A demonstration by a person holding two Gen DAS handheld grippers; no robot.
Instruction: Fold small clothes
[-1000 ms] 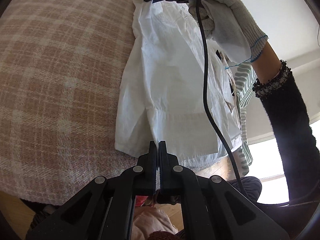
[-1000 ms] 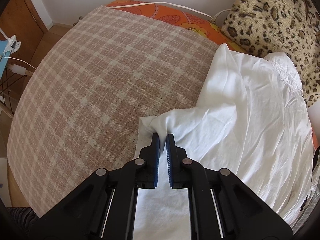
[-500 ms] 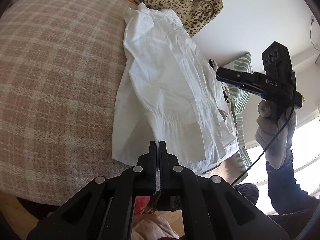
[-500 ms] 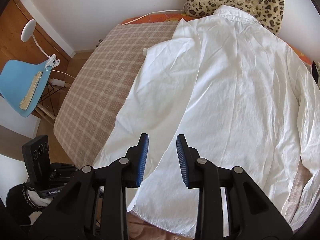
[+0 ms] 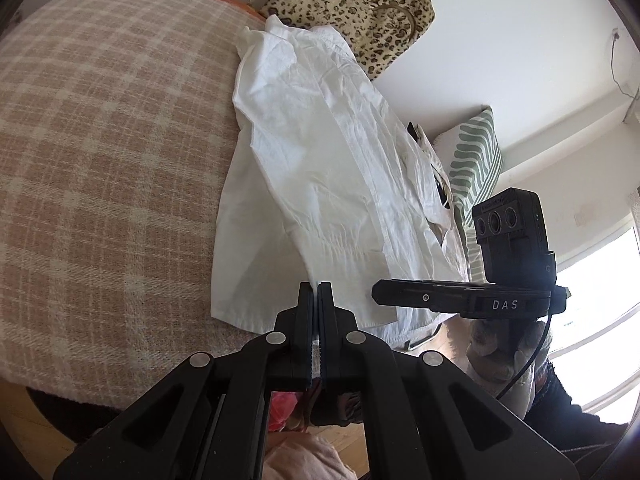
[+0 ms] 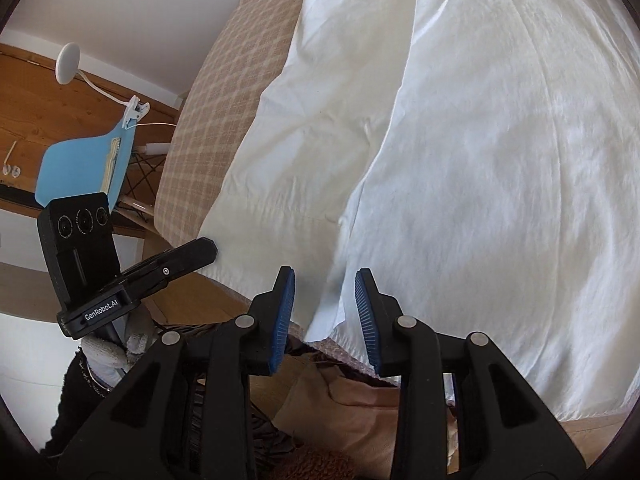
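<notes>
Bare plaid blanket (image 5: 100,152) left of the white shirt (image 5: 320,168); leopard-print bag (image 5: 360,8) beyond its collar.

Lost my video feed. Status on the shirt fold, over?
Left tongs shut on white shirt hem. Right tongs opening, empty, over near hem. Shirt flat on plaid blanket. Nothing in the way.

White shirt (image 5: 320,168) (checked beige blanket (image 5: 112,168))

We found the shirt (image 5: 320,168) spread on the blanket (image 5: 100,160), its hem at the near edge and its collar toward the bag (image 5: 360,12) behind. A cushion (image 5: 476,168) stood to its right; beyond the blanket's left side sat a chair (image 6: 80,168) with a clip lamp (image 6: 68,62).
</notes>
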